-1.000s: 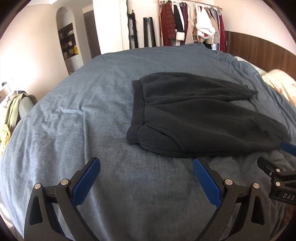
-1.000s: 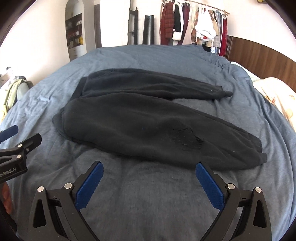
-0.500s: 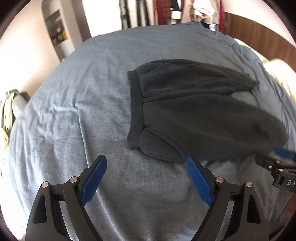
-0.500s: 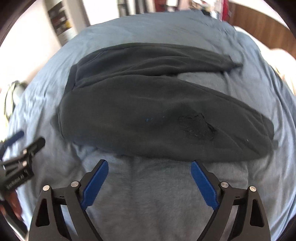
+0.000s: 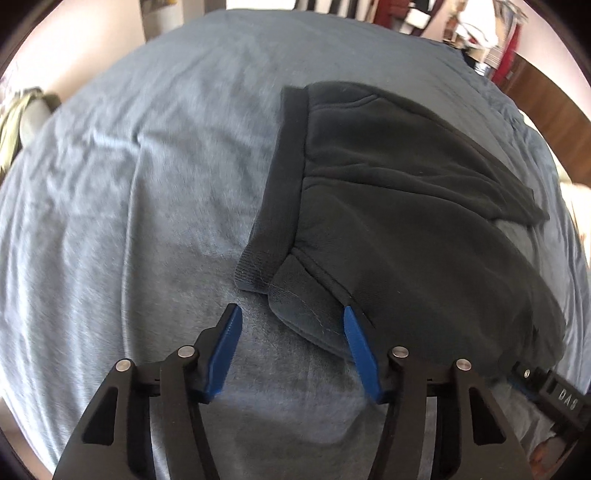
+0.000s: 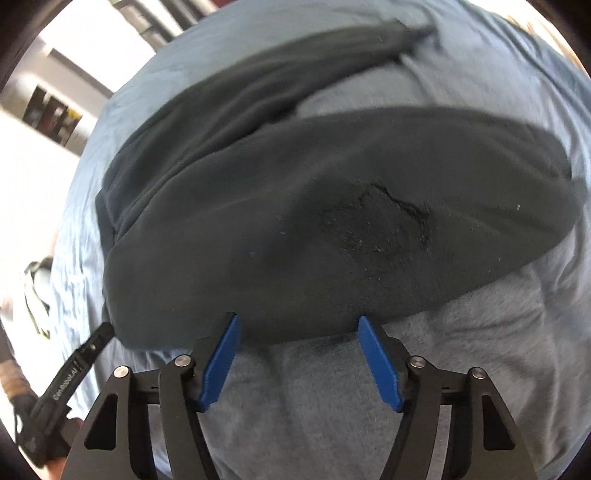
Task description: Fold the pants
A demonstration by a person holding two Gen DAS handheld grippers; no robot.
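Black sweatpants (image 5: 399, 206) lie flat on a blue-grey bed cover (image 5: 147, 184), waistband to the left, two legs spread to the right. My left gripper (image 5: 291, 314) is open at the near waistband corner, its right pad (image 5: 356, 343) over the cloth edge. My right gripper (image 6: 297, 325) is open at the near edge of the lower leg (image 6: 332, 221), close below a worn patch (image 6: 376, 221). The pants' far leg (image 6: 295, 66) runs toward the back. Each gripper shows at the edge of the other's view.
The bed cover (image 6: 461, 350) fills both views. A clothes rack (image 5: 480, 22) and a wooden headboard (image 5: 546, 92) stand at the far right. A green bag (image 5: 22, 118) sits off the bed's left side.
Both grippers have moved forward and down to the pants' near edge. Their jaws have narrowed but remain open.
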